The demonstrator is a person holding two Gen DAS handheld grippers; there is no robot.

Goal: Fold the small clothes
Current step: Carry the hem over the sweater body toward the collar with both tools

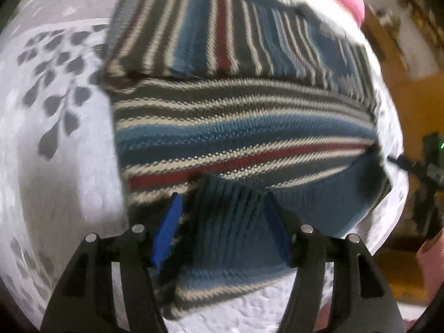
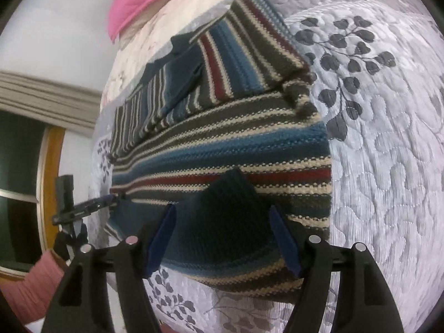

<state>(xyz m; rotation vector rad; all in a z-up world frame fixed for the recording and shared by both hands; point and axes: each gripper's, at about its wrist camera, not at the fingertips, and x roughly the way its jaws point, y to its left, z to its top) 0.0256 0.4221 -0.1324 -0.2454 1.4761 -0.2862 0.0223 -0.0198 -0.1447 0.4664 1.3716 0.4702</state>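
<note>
A striped knit sweater point(image 1: 236, 127) in blue, grey, cream and red lies on a quilted bedspread point(image 1: 61, 166), with its sleeves folded across the upper part. My left gripper point(image 1: 223, 197) is shut on the sweater's near hem, and the fabric tents up between its blue pads point(image 1: 169, 227). In the right wrist view the same sweater point(image 2: 222, 149) fills the middle. My right gripper point(image 2: 222, 208) is shut on the dark blue hem, which rises in a peak between the fingers. The left gripper point(image 2: 88, 206) shows at the sweater's left corner.
The pale bedspread point(image 2: 383, 144) with a dark leaf print spreads to the right of the sweater. A pink cloth point(image 2: 144, 2) lies at the far end of the bed. A window with a wooden frame point(image 2: 47, 183) is on the left, and a pink sleeve point(image 2: 36, 285) is nearby.
</note>
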